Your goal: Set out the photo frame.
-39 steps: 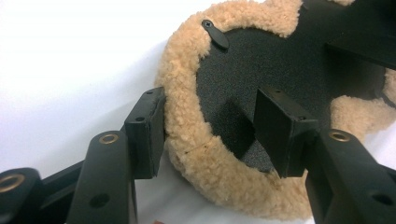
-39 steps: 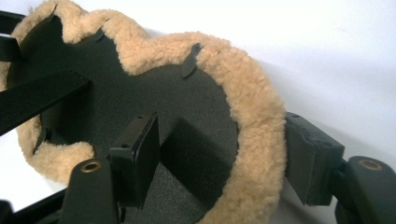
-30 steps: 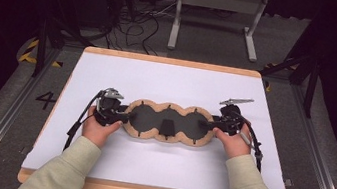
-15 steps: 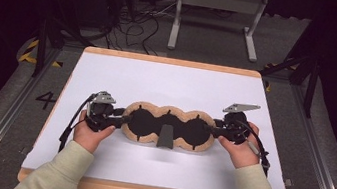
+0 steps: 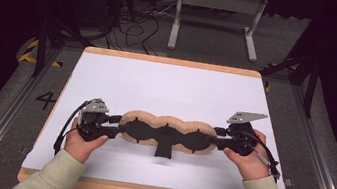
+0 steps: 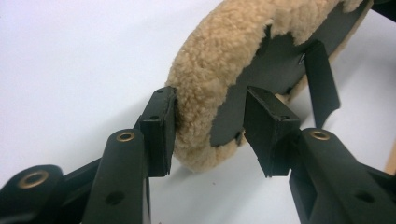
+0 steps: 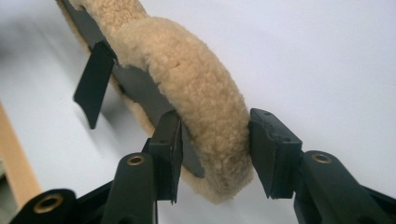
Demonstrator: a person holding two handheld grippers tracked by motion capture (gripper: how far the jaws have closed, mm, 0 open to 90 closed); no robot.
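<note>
Dark floor with loose cables point(image 5: 131, 23) and a grey metal stand point(image 5: 217, 11) fills the top of the high view, and below it sits the white counter point(image 5: 167, 89) with its pale wooden edge. Low in the middle of that frame a long fleece pad point(image 5: 168, 131), tan and woolly around a black underside, hangs level between the two hands, and a faint shadow on the counter beneath it suggests it is lifted clear. The left gripper point(image 5: 114, 123) meets the pad's end at the left of the frame, the right gripper point(image 5: 218, 137) meets the other end at the right, and a short black strap point(image 5: 164, 149) hangs from the pad's middle. From above, the jaws are too small to read. The left gripper view is closer: the fleece pad point(image 6: 224, 79) runs up to the upper right, one of the left gripper point(image 6: 210, 133)'s jaws is pressed into the fleece and the other lies against the black side, so the rounded end is gripped at a middling width, these jaws having just opened a little. In the right gripper view the fleece pad point(image 7: 187, 93) climbs to the upper left, and the right gripper point(image 7: 215, 156) holds its end the same way, one jaw on fleece, one on the black face. Both close views show the black strap point(image 6: 322, 84) from the side, hanging stiff and free.
</note>
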